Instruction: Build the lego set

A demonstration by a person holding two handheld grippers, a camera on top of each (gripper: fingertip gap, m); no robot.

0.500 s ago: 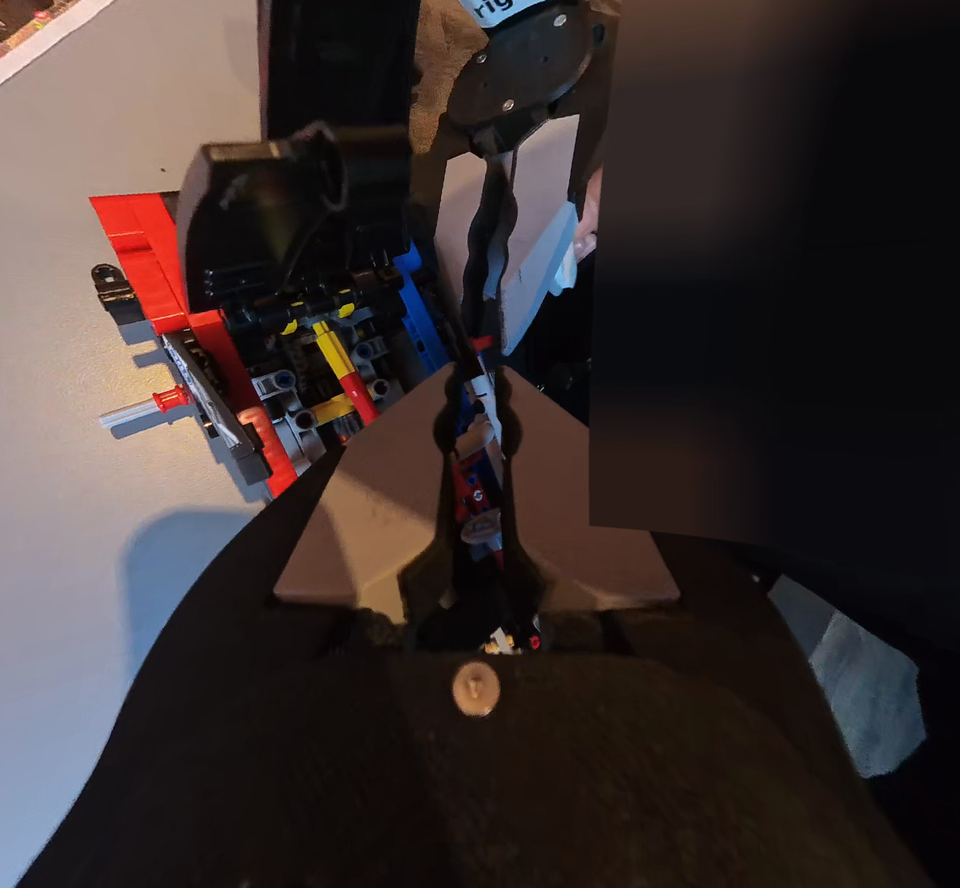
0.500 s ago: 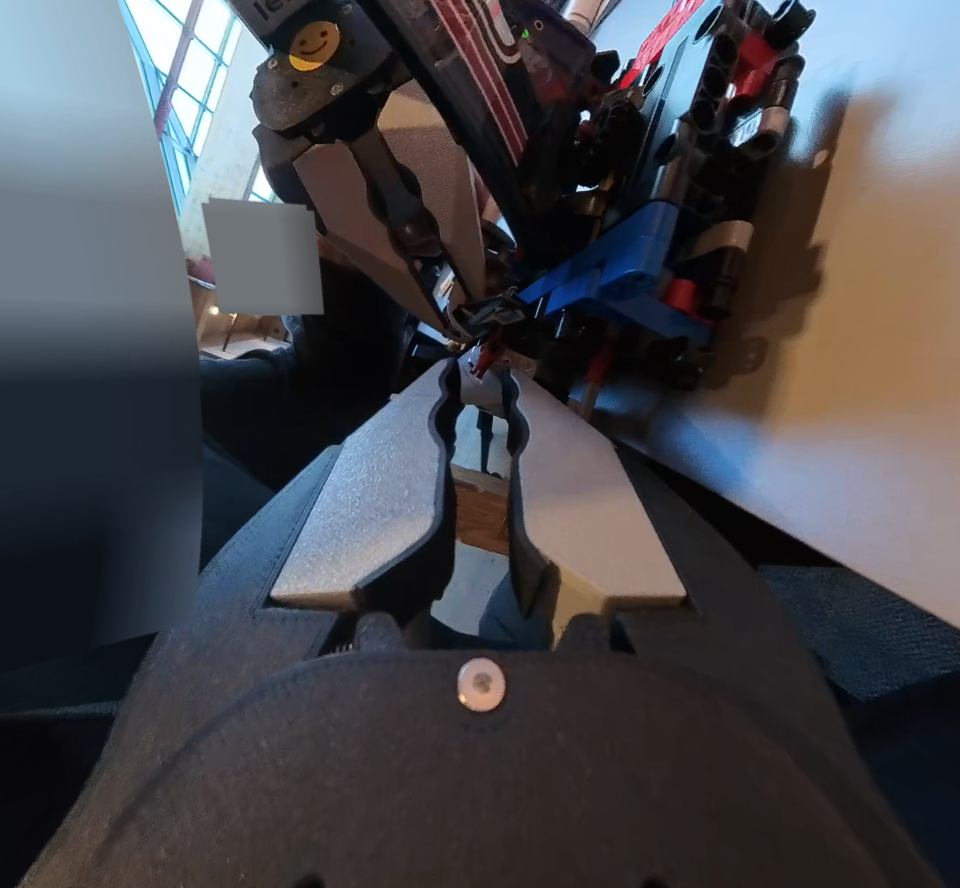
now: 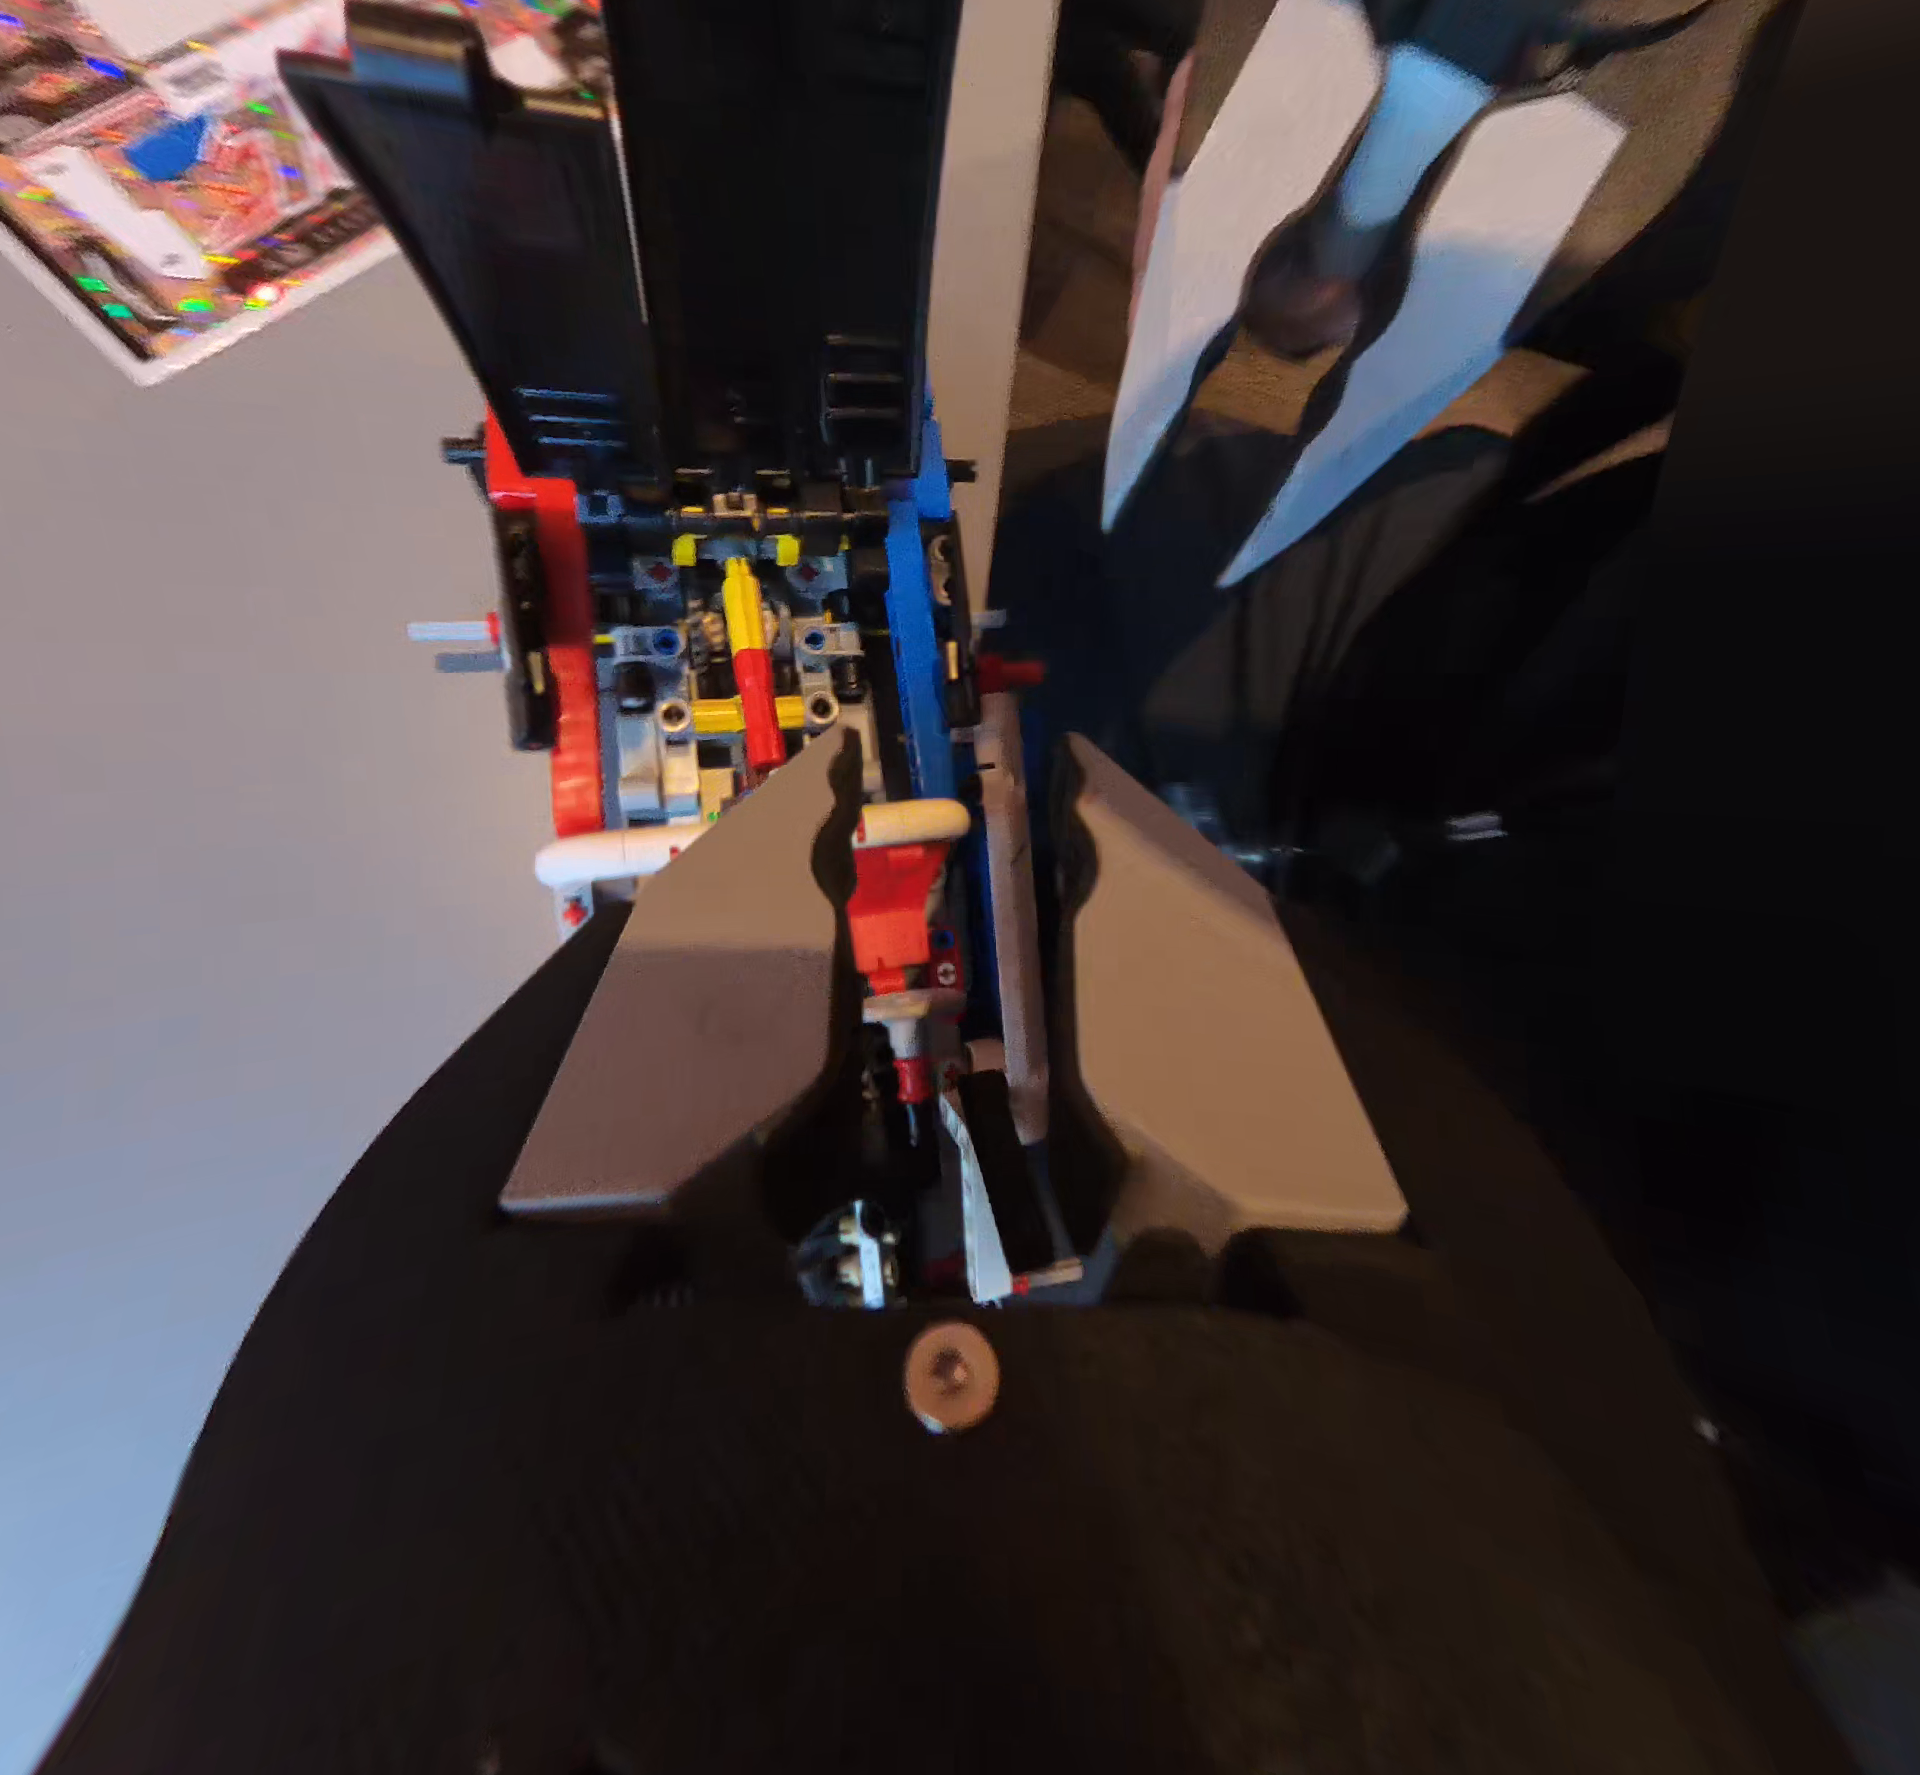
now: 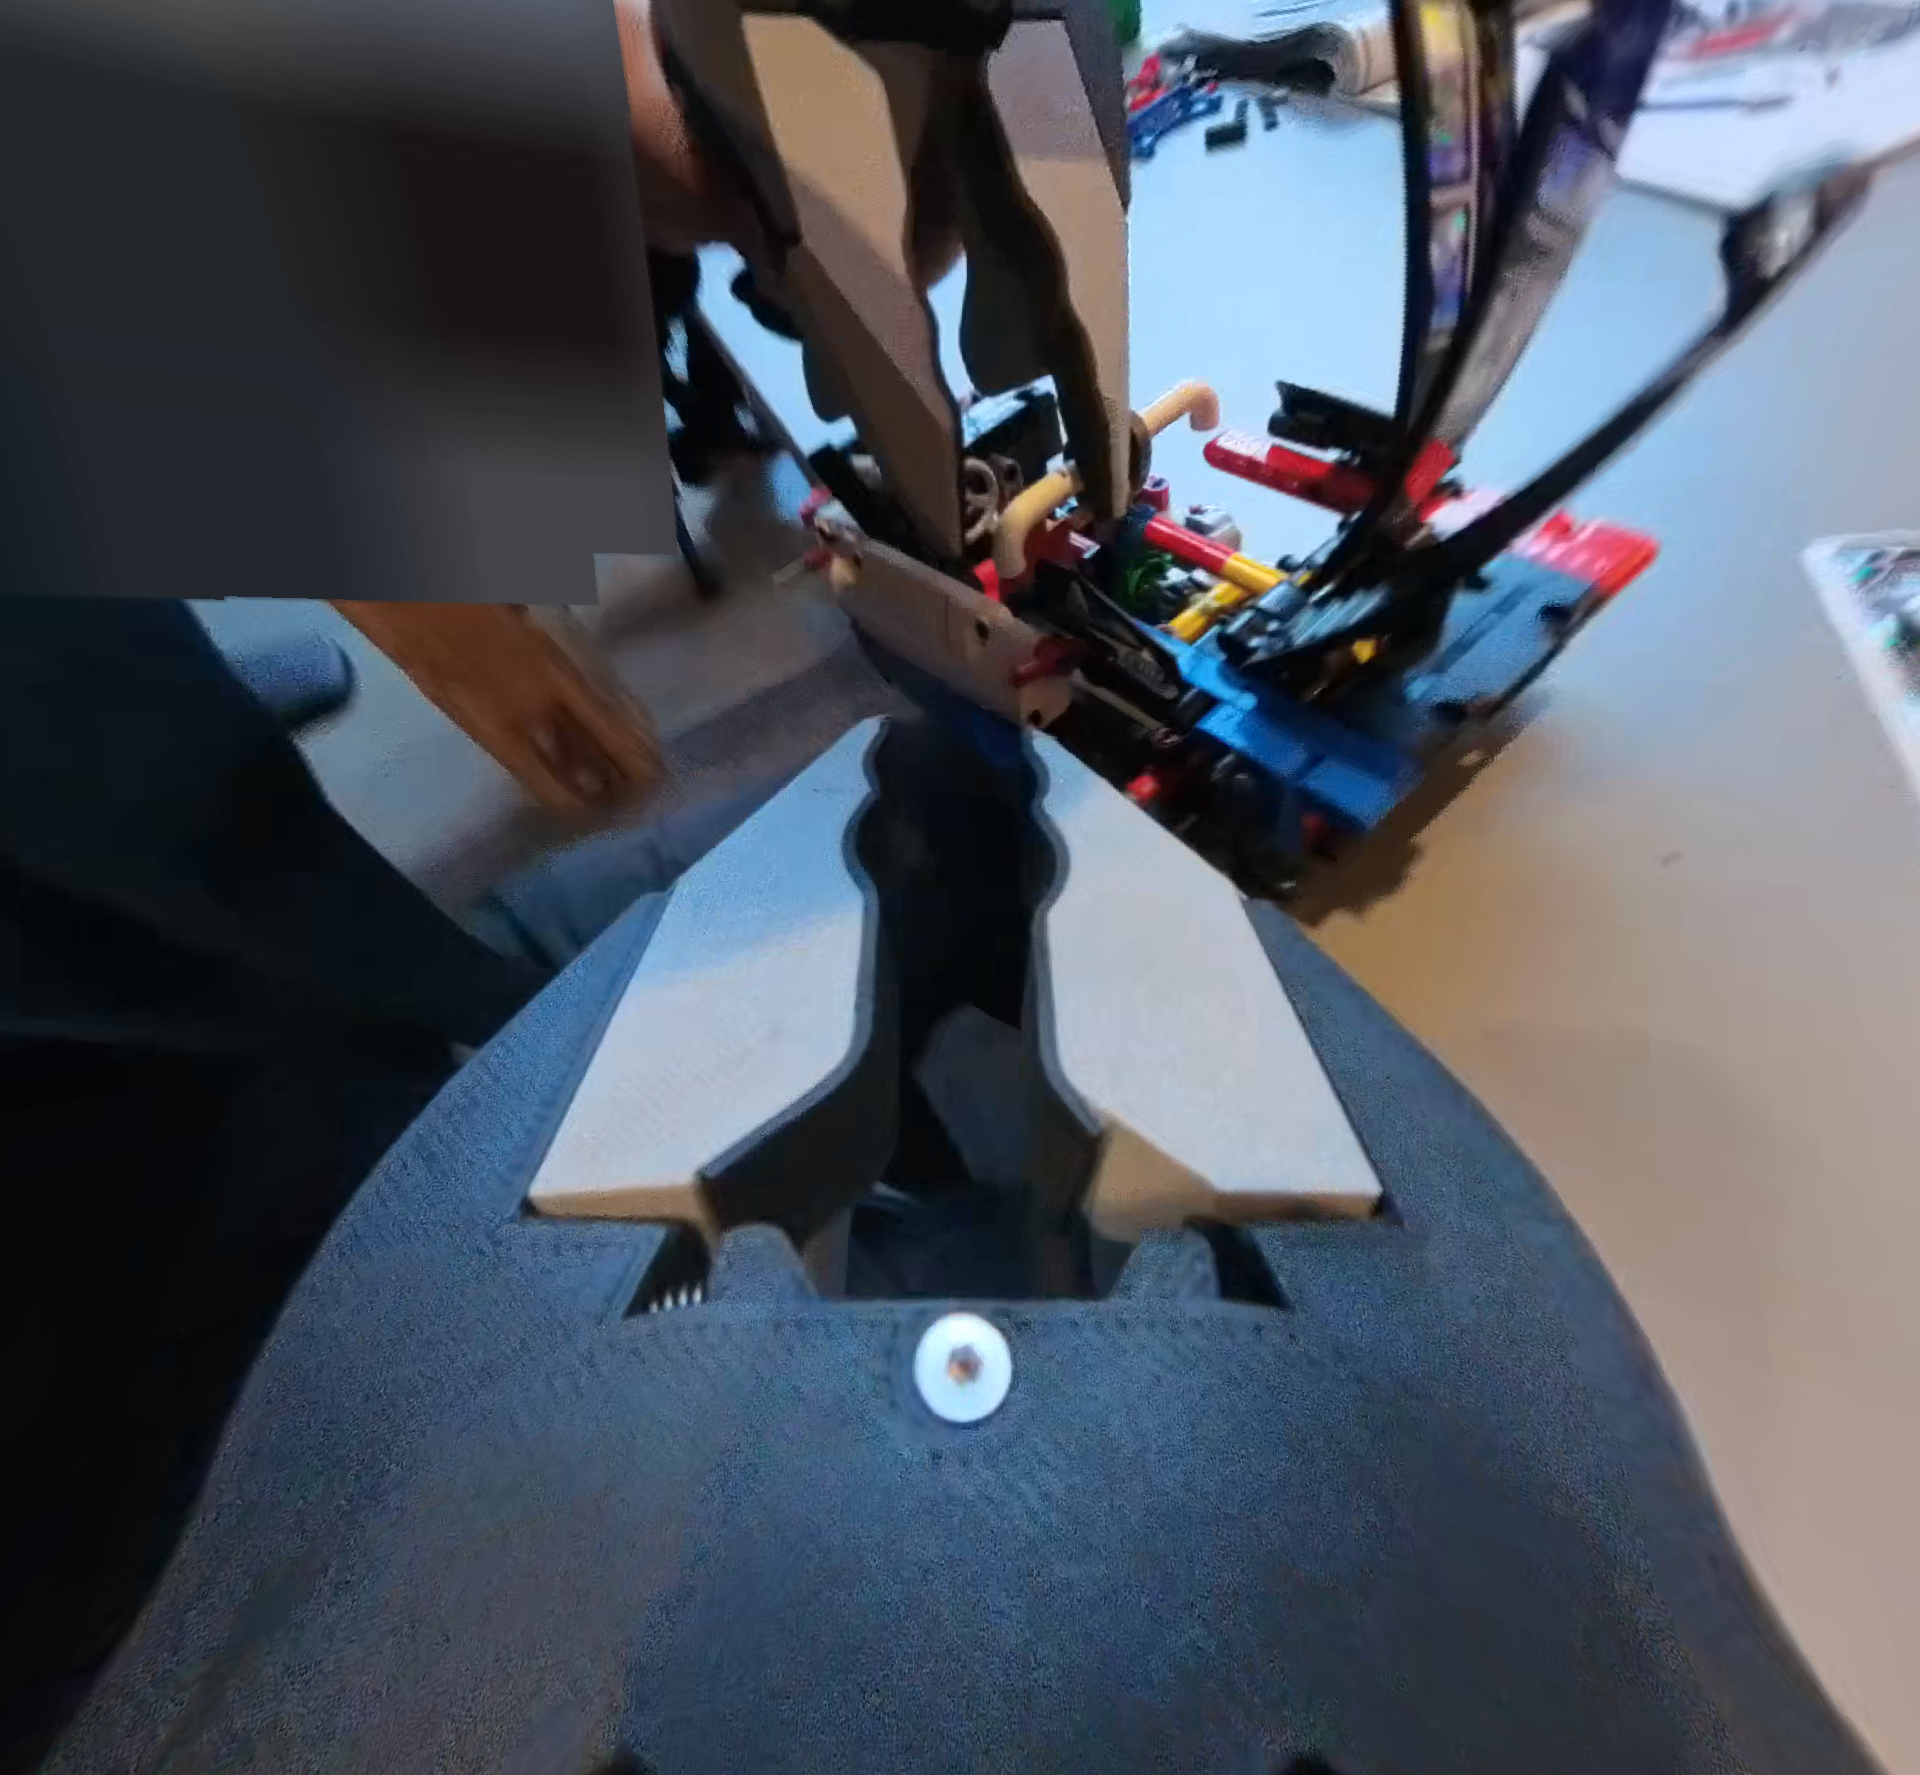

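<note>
While the lego model [image 3: 748, 686] lies on the table [image 3: 208, 790], its white tube [image 3: 914, 821] is straddled by the parted left gripper [image 3: 951, 769]; the right gripper [image 4: 956, 749], empty and parted, hangs just beside (a squeeze seems next).

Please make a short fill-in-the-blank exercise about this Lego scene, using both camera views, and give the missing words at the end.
1. The left gripper is ____, its fingers straddling the model.
2. The Lego model rests on the ____.
3. The long side beam by the model's black panels is ____.
4. The right gripper holds ____.

Missing words: open; table; blue; nothing
</note>
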